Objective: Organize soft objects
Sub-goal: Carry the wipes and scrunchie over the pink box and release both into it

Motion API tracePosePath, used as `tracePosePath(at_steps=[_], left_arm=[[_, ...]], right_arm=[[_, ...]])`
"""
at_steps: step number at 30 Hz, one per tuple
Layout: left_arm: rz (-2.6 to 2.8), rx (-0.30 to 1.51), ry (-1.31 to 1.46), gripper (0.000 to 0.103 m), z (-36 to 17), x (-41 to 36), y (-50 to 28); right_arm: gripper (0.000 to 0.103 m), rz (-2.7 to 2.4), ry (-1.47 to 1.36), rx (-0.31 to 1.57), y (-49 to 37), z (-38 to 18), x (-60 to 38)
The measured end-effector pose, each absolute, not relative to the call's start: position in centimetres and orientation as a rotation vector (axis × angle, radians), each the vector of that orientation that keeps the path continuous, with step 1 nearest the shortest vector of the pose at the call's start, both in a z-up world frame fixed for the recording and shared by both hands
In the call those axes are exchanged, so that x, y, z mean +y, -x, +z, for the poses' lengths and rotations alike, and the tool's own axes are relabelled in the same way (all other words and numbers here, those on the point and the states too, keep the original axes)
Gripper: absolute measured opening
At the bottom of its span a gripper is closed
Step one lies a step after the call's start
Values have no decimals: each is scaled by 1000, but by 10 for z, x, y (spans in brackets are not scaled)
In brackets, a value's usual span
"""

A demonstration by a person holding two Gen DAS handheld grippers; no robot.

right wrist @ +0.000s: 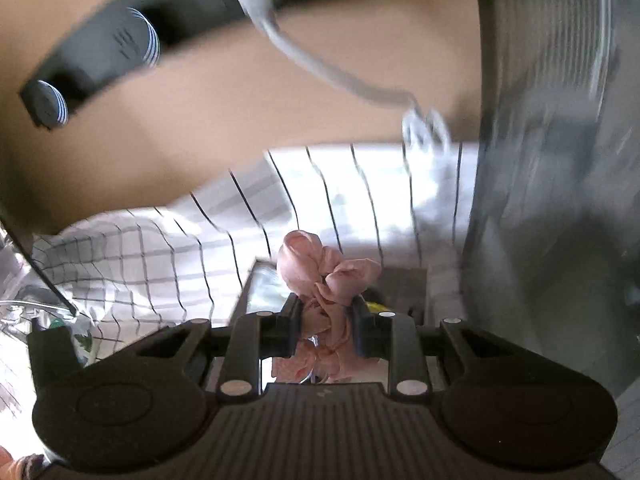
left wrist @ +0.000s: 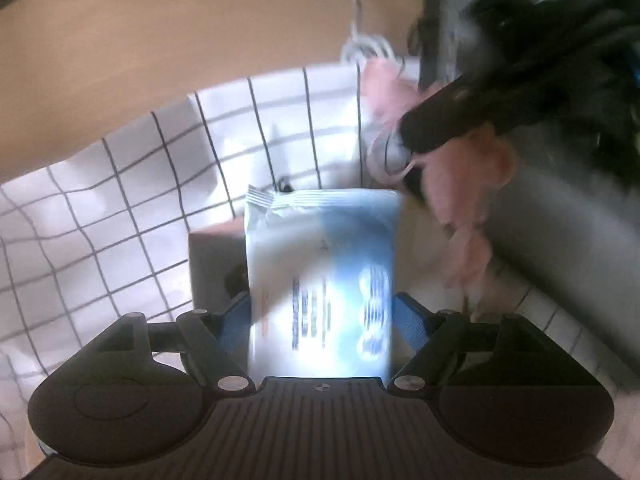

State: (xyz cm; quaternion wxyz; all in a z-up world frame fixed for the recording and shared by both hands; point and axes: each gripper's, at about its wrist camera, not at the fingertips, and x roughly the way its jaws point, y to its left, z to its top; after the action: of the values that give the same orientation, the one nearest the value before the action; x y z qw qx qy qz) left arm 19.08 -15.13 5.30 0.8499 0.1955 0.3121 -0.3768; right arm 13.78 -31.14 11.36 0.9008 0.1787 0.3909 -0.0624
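Note:
My left gripper is shut on a blue-and-white soft tissue pack, held upright between its blue fingers over a white cloth with a black grid. My right gripper is shut on a crumpled pink fabric piece. In the left wrist view that pink fabric hangs from the right gripper's black fingers just up and right of the pack. Both views are blurred by motion.
A small box sits under the pack on the grid cloth. A grey ribbed bin wall stands on the right. A white cable crosses the tan surface. A clear bag lies at left.

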Motion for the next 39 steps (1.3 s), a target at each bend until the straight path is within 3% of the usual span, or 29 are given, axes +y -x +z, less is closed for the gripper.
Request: tracePosePath(at_steps=[6, 10, 12, 14, 18, 19, 21, 23, 27, 30, 31, 33, 39], left_arm=[[-814, 670, -345, 80, 70, -125, -201], [-797, 673, -251, 79, 88, -111, -204], [-813, 713, -246, 75, 86, -112, -203], [-819, 735, -266, 64, 81, -120, -201], [-789, 743, -296, 63, 68, -131, -201], [-771, 745, -298, 62, 66, -133, -203], [-752, 758, -293, 63, 61, -135, -209], [-750, 768, -285, 67, 58, -135, -214], [-744, 763, -295, 72, 57, -134, -217], [-729, 753, -255, 64, 67, -124, -219], [-728, 743, -236, 64, 72, -119, -219], [-723, 724, -206, 64, 82, -107, -216], [-711, 685, -135, 64, 105, -73, -192]], right_arm=[[25, -150, -482, 945, -166, 52, -320], [28, -109, -506, 955, -162, 41, -316], [28, -88, -524, 978, -160, 34, -313], [28, -75, -528, 1002, -156, 26, -310], [29, -94, -571, 978, -145, 26, -317], [33, -98, -577, 966, -142, 29, -320], [52, -130, -554, 947, -134, 35, -324], [60, -147, -542, 920, -126, 42, -325], [60, -133, -541, 861, -115, 56, -319], [60, -137, -511, 845, -114, 63, -308], [59, -137, -499, 847, -115, 63, -304], [43, -140, -481, 894, -125, 55, -297], [41, -178, -423, 1005, -154, 30, -289]])
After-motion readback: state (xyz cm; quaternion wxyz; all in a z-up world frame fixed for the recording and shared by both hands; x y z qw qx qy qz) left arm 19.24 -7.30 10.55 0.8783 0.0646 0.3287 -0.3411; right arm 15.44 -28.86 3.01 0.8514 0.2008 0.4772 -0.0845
